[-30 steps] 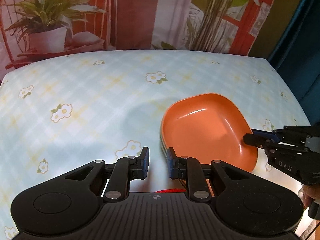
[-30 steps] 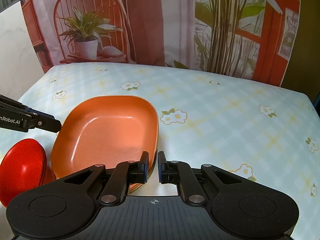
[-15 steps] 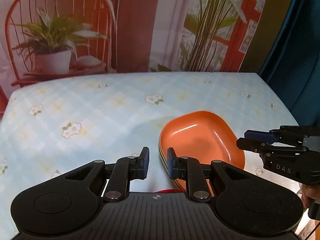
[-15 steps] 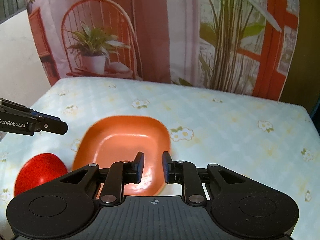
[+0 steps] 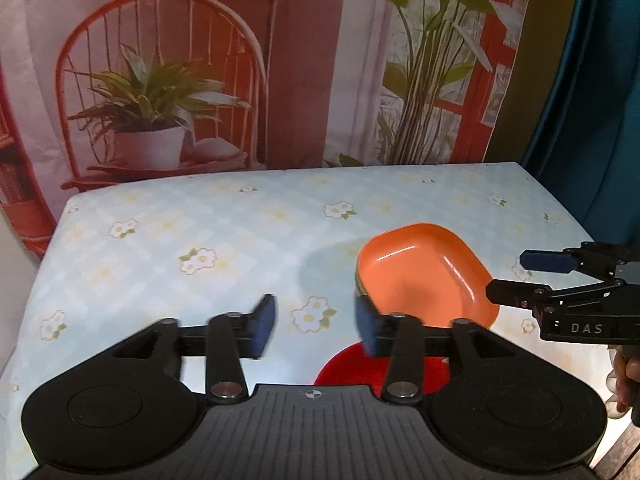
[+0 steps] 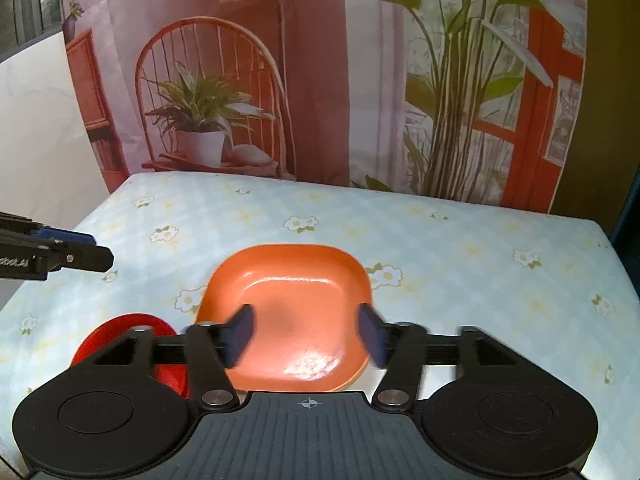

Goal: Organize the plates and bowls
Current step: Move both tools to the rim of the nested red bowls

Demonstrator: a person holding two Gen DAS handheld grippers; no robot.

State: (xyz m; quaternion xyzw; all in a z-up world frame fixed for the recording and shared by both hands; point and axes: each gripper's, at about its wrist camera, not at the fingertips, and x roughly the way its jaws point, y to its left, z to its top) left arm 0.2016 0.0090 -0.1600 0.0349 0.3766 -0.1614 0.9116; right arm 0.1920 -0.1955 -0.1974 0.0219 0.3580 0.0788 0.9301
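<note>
An orange square plate lies on the flowered tablecloth, on top of other plates whose rims show at its left edge; it also shows in the right wrist view. A red bowl sits just nearer than it, also seen in the right wrist view, partly hidden by the fingers. My left gripper is open and empty, raised above the table left of the plate. My right gripper is open and empty, raised over the plate's near side.
The table wears a pale blue checked cloth with daisies. A printed backdrop of a chair and plants hangs behind its far edge. A dark curtain hangs at the right. The table's right edge lies near the right gripper.
Both grippers have opened wide from nearly shut and have lifted and pulled back from the plate. The red bowl has come into fuller view below them.
</note>
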